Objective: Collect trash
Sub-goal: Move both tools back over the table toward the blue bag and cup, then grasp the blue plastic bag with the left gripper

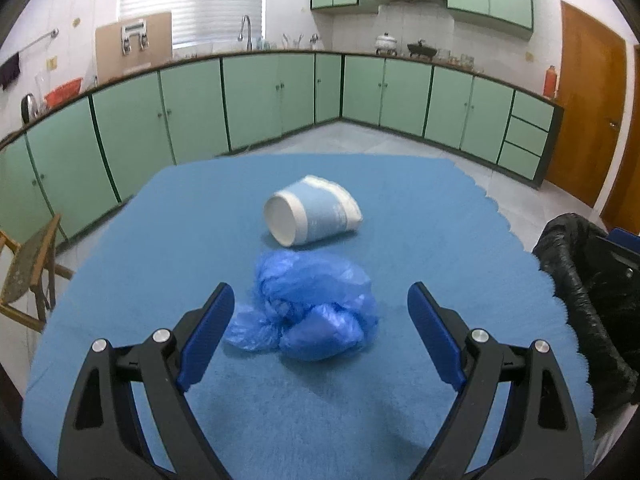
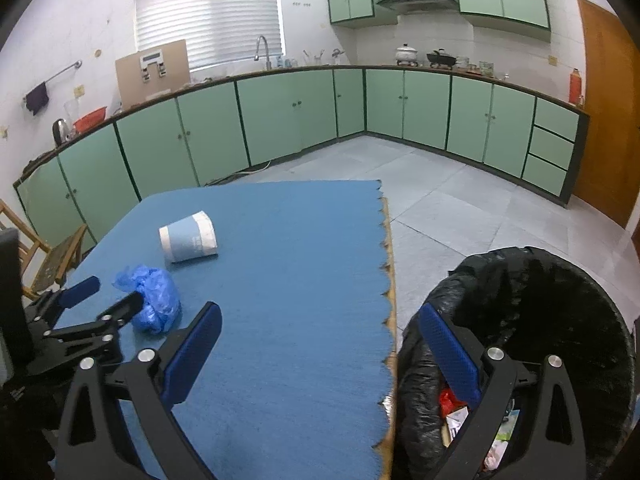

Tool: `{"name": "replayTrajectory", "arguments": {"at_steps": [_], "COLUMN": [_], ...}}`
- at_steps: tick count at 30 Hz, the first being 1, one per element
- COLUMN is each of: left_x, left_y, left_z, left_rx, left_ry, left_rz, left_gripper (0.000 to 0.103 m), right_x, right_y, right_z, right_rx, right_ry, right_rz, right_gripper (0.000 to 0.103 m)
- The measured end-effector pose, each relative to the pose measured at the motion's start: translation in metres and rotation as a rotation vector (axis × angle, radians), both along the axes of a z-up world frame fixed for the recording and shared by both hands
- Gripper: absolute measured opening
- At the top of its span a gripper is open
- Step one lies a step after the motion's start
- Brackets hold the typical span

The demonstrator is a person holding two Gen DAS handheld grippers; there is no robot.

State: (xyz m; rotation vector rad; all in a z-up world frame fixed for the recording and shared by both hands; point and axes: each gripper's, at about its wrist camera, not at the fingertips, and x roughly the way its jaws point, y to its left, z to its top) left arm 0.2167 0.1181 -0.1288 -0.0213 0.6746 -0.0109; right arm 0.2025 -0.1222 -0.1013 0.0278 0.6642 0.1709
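Observation:
A crumpled blue plastic bag (image 1: 310,306) lies on the blue table cloth (image 1: 440,220), and a white and pale-blue paper cup (image 1: 312,211) lies on its side just beyond it. My left gripper (image 1: 320,296) is open, its blue pads either side of the bag and not touching it. From the right wrist view the bag (image 2: 154,298) and cup (image 2: 188,237) sit at the left, with the left gripper (image 2: 114,292) around the bag. My right gripper (image 2: 320,320) is open and empty over the table's right edge, beside a black-lined trash bin (image 2: 540,312) holding some rubbish.
The bin (image 1: 580,280) stands off the table's right edge. A wooden chair (image 1: 32,268) stands at the left. Green cabinets (image 1: 280,100) line the far walls, and a wooden door (image 1: 588,100) is at the right. Grey tiled floor (image 2: 460,208) lies beyond.

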Motion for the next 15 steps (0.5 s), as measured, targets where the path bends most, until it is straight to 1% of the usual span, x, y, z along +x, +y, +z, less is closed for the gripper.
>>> {"name": "replayTrajectory", "arguments": {"at_steps": [5,9,11,12,14,15], "left_x": [0.016,0.029,0.034,0.036,0.037,0.037], "left_y": [0.001,0.002,0.004,0.006,0.008,0.011], "left_z": [-0.016,-0.023,-0.026,-0.028,-0.029,-0.031], "left_rx": [-0.003,-0.008,-0.014,-0.021,-0.035,-0.046], "left_ry": [0.052,0.116,0.137,0.153,0.167,0.169], "left_rz": [0.009,0.021,0.022,0.02,0.019,0.019], "left_gripper": [0.086,0.085,0.077,0.07,0.061,0.058], "right_x": [0.005,0.01,0.013,0.014,0.016,0.017], "right_y": [0.005,0.006,0.006,0.007,0.008,0.009], "right_z": [-0.006,-0.01,-0.012,-0.012,-0.013,-0.013], "right_rx": [-0.007,-0.009,-0.008,-0.008,-0.01,-0.01], "right_ry": [0.013,0.022,0.025,0.028,0.03,0.03], "right_rz": [0.015,0.016,0.015,0.015,0.015,0.016], "right_gripper": [0.097,0.097,0.097,0.097,0.097,0.097]}}
